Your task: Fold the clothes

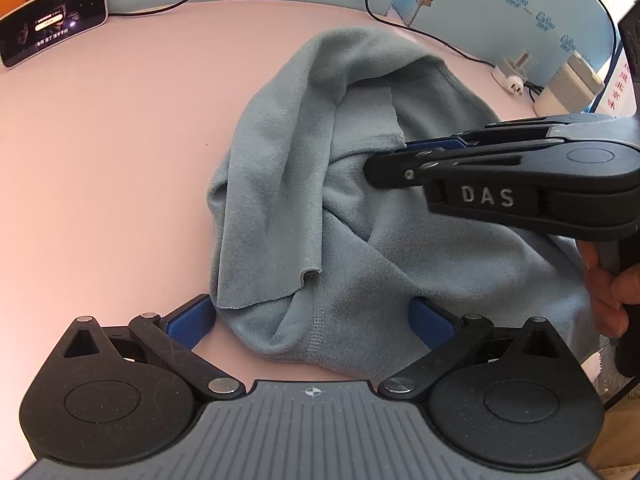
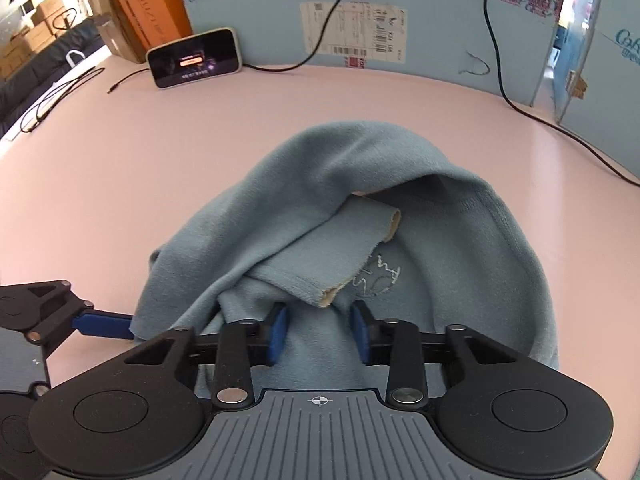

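A blue-grey fleece garment (image 1: 360, 208) lies crumpled on the pink table (image 1: 120, 160), one sleeve (image 2: 340, 248) folded across its front over an embroidered mark. My right gripper (image 2: 320, 332) has its blue pads pinched on a raised ridge of the fabric near the sleeve cuff. In the left wrist view the right gripper (image 1: 394, 156) comes in from the right, and creases in the cloth run towards its tips. My left gripper (image 1: 312, 320) stands wide open astride the garment's near edge, its pads apart from the cloth. One of its blue fingers (image 2: 104, 326) shows at the garment's left side.
A lit phone (image 2: 194, 58) leans at the back left against a blue cardboard wall (image 2: 440, 40). Black cables (image 2: 560, 128) cross the back right of the table, near a white plug (image 1: 514, 76) and box (image 1: 568, 88). A person's hand (image 1: 608, 292) holds the right gripper's handle.
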Demonstrator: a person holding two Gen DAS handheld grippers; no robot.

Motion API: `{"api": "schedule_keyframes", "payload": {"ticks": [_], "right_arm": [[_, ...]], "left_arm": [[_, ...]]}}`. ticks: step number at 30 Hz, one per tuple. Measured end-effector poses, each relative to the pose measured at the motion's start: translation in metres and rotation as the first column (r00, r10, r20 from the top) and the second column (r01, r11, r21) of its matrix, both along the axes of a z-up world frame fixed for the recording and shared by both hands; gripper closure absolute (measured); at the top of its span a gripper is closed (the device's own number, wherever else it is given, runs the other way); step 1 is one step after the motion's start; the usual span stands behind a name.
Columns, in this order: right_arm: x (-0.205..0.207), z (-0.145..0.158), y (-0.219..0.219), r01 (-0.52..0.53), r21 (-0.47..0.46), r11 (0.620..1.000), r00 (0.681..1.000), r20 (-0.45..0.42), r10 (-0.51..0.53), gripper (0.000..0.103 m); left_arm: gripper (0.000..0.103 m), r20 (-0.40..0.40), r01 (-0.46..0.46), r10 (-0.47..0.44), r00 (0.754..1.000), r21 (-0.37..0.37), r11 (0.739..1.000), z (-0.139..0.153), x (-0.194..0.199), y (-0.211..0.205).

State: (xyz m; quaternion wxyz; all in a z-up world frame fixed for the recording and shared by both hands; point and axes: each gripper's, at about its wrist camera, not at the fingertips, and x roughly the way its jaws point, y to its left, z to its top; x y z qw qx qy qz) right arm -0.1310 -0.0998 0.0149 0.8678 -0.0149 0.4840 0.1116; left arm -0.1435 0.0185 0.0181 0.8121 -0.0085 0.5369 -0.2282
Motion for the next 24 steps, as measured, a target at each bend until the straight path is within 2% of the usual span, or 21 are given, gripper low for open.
{"api": "schedule_keyframes", "payload": {"ticks": [1, 2, 4, 10, 11, 12, 13, 17, 18, 19, 21, 23, 24], "right_arm": [[0.000, 0.004, 0.001, -0.011, -0.003, 1.000, 1.000, 0.017, 0.011, 0.086], [0.001, 0.010, -0.001, -0.012, 0.013, 1.000, 0.999, 0.035, 0.011, 0.095], [0.003, 0.023, -0.005, -0.016, 0.051, 0.999, 0.997, 0.076, 0.012, 0.099], [0.020, 0.052, -0.010, 0.005, 0.036, 0.999, 0.983, 0.183, -0.011, 0.100], [0.022, 0.053, -0.011, 0.002, 0.028, 1.000, 0.982, 0.187, -0.007, 0.099], [0.023, 0.054, -0.012, -0.002, 0.021, 1.000, 0.981, 0.192, -0.002, 0.093], [0.023, 0.054, -0.013, -0.010, 0.021, 1.000, 0.980, 0.198, 0.006, 0.091], [0.024, 0.049, -0.019, -0.021, 0.033, 0.999, 0.988, 0.156, 0.016, 0.091], [0.025, 0.047, -0.020, -0.021, 0.037, 0.999, 0.990, 0.143, 0.016, 0.088], [0.024, 0.046, -0.022, -0.018, 0.045, 0.999, 0.991, 0.136, 0.012, 0.084], [0.022, 0.044, -0.024, -0.009, 0.058, 0.998, 0.992, 0.128, 0.001, 0.055], [0.021, 0.044, -0.026, 0.000, 0.063, 0.998, 0.991, 0.130, -0.008, 0.044], [0.021, 0.044, -0.026, 0.003, 0.064, 0.998, 0.991, 0.133, -0.011, 0.044]], "left_arm": [[0.000, -0.007, -0.014, 0.014, 1.000, -0.022, 1.000, 0.000, 0.001, 0.003], [0.000, -0.014, -0.027, 0.027, 1.000, -0.042, 0.999, 0.000, 0.002, 0.006], [0.000, -0.024, -0.046, 0.044, 0.999, -0.068, 0.997, -0.001, 0.004, 0.009], [0.000, -0.022, -0.036, 0.034, 0.999, -0.058, 0.998, -0.001, 0.004, 0.005], [0.000, -0.021, -0.034, 0.032, 0.999, -0.057, 0.998, -0.001, 0.004, 0.005], [0.000, -0.021, -0.032, 0.031, 0.999, -0.057, 0.998, -0.002, 0.004, 0.005], [0.000, -0.022, -0.034, 0.032, 0.999, -0.062, 0.997, -0.002, 0.005, 0.005], [0.000, -0.025, -0.039, 0.037, 0.999, -0.076, 0.996, -0.003, 0.006, 0.007], [0.000, -0.020, -0.054, 0.053, 0.998, -0.081, 0.995, 0.000, -0.005, 0.025], [0.000, -0.020, -0.053, 0.051, 0.998, -0.080, 0.995, 0.001, -0.005, 0.027], [0.000, -0.019, -0.049, 0.048, 0.999, -0.077, 0.996, 0.002, -0.004, 0.029], [0.000, -0.018, -0.047, 0.046, 0.999, -0.078, 0.996, 0.002, -0.005, 0.034], [0.000, -0.018, -0.047, 0.046, 0.999, -0.080, 0.996, 0.003, -0.005, 0.036]]}}
